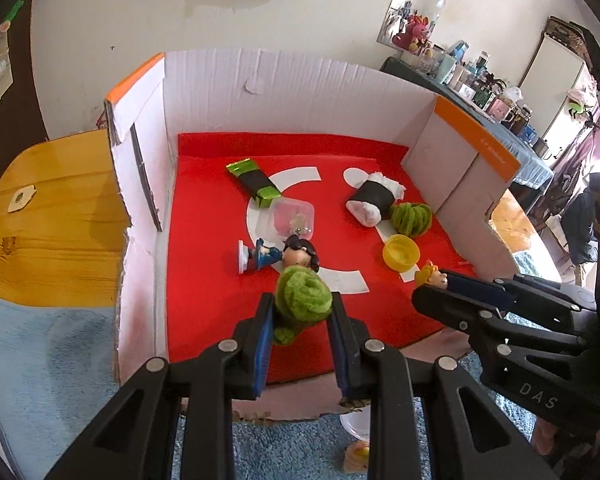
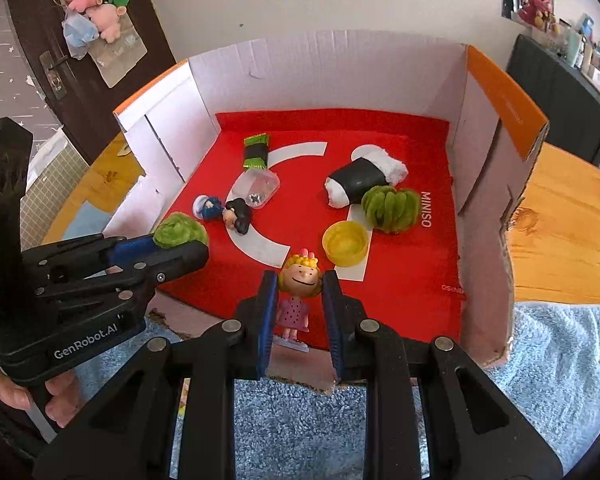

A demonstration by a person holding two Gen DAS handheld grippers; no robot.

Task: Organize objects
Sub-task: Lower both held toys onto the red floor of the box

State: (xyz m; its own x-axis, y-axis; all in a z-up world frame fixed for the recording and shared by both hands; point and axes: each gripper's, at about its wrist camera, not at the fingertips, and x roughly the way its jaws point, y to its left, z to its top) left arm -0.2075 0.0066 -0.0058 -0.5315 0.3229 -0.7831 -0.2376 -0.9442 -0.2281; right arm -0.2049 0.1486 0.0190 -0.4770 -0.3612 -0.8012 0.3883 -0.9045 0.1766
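My left gripper (image 1: 300,304) is shut on a fuzzy green ball (image 1: 304,294), held just above the near edge of the red-lined cardboard box (image 1: 260,92). My right gripper (image 2: 300,280) is shut on a blonde girl figurine in a pink dress (image 2: 298,292), held by the head over the box's front edge. Each gripper shows in the other's view: the left gripper (image 2: 188,246) with its green ball (image 2: 178,232), the right gripper (image 1: 432,284) with the blonde head (image 1: 430,274). On the red floor lie a dark-haired figurine (image 1: 278,256), a clear plastic tub (image 1: 292,218) and a yellow cap (image 1: 400,254).
Also in the box are a green-and-black packet (image 1: 254,184), a black-wrapped white roll (image 1: 374,198) and a second green fuzzy bundle (image 1: 412,218). The box stands on a wooden table (image 1: 48,208) with a blue towel (image 2: 560,360) under its front. A hand (image 2: 56,396) holds the left gripper.
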